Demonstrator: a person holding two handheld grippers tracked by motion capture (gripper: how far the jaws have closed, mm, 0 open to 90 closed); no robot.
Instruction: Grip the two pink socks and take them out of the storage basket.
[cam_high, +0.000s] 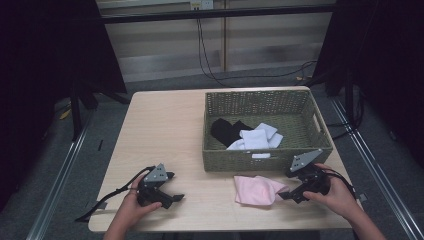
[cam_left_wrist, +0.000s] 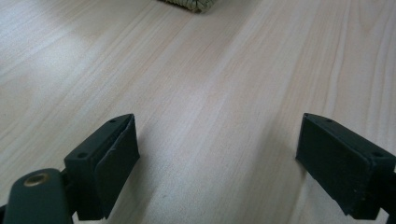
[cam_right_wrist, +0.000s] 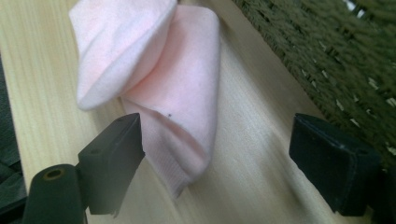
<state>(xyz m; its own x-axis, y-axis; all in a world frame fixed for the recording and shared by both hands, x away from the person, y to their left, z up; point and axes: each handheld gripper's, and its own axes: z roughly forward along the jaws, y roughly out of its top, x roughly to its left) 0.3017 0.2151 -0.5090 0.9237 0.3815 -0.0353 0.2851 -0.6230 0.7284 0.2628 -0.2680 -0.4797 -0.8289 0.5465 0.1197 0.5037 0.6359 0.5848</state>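
A folded pink sock lies on the wooden table just in front of the green woven basket. My right gripper is at the sock's right end, open. In the right gripper view the pink sock has its near end lying between the open jaws, close to the left pad. My left gripper rests low over bare table at the front left, open with nothing between its pads. In the basket lie white socks and a black sock.
The basket takes up the table's back right. Its corner shows at the top of the left gripper view and its wall runs along the right of the right gripper view. Dark stands and cables surround the table.
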